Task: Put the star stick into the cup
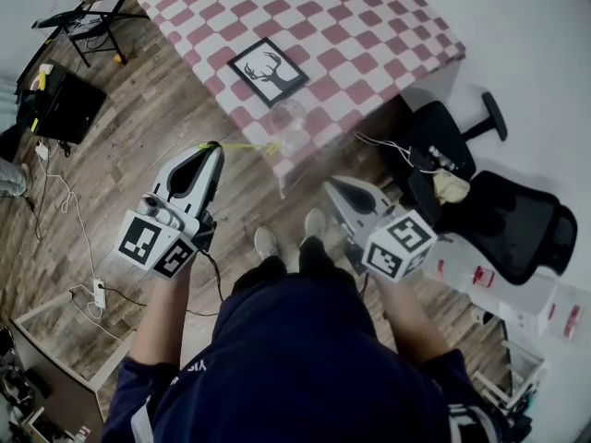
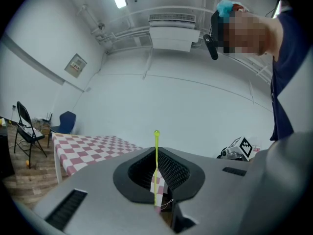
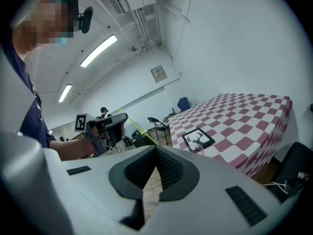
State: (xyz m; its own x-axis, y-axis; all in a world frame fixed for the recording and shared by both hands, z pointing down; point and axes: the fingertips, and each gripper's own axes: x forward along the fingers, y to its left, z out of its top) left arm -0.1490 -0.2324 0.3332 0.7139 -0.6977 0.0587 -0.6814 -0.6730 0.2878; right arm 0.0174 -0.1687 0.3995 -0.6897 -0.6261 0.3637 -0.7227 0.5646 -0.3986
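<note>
Two grippers are held out in front of the person, short of the checkered table point(image 1: 369, 35). The left gripper point(image 1: 214, 148) is clamped on the star stick point(image 1: 247, 145), a thin yellow-green rod poking out past the jaws toward the table edge. The right gripper point(image 1: 331, 185) has its jaws together, nothing between them. The clear cup point(image 1: 288, 116) stands upright near the table edge, beside a framed deer picture point(image 1: 268, 71). The stick is outside the cup.
</note>
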